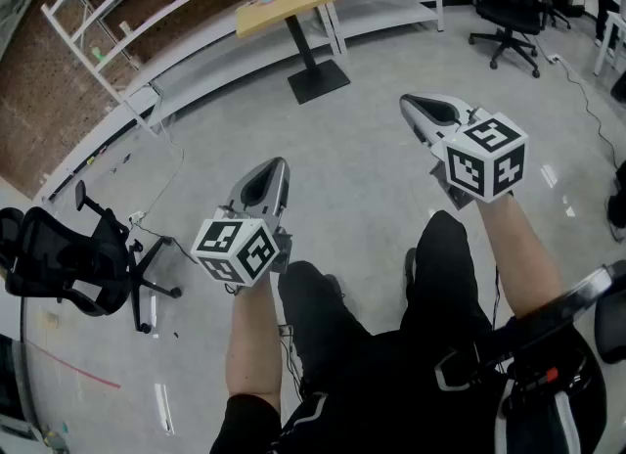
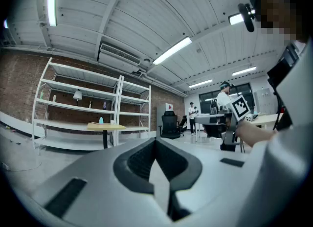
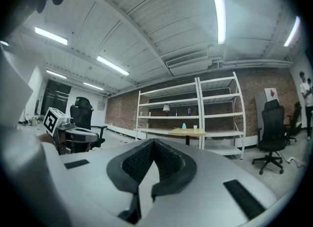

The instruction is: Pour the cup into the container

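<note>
No readable text, numbers or brand names anywhere. The left hand-held gripper and right hand-held gripper each carry a cube with black-and-white square code patterns, no letters. The white wall sign shows a red mark; any print on it is too small to read.

Open floor lies ahead of left gripper and right gripper, up to the pedestal table. Shelving backs it. Office chair stands left, another chair far right, seemingly well apart.
</note>
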The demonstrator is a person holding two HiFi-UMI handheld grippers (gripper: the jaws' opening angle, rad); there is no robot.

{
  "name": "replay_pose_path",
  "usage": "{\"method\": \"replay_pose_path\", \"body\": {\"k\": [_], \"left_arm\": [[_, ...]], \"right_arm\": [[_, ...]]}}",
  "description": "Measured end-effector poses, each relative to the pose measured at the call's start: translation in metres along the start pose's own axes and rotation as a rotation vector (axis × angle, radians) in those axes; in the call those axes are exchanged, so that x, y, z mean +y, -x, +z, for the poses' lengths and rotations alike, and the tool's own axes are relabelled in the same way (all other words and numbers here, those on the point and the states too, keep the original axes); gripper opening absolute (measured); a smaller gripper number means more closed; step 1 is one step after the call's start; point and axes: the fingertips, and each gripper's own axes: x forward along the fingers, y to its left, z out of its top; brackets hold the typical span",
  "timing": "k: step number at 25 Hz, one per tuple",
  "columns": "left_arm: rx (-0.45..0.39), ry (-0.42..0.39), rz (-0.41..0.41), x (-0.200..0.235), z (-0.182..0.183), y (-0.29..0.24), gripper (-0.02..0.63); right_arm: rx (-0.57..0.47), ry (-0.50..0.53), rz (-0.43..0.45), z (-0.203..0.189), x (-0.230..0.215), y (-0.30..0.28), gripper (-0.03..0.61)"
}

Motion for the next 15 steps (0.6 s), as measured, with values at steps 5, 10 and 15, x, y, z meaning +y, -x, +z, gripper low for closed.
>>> {"method": "replay_pose_path", "body": {"k": [5,10,15], "left_arm": [[-0.003,-0.001,0.01,0.002,0.001,-0.001,0.001],[0.0,0.006,0.012,-0.002,-0.004,-0.003,0.001],[0.011,0.017,0.015,0.002,-0.012,0.0,0.002]], "right_arm": [[-0.001,0.001,0.0,0.0,-0.001,-0.002,0.002],[0.001,0.003,-0.002,-0.001,-0.006,0.0,0.002],[0.008,-0.005,-0.01,-0.006,-0.005,-0.001,0.002]]}}
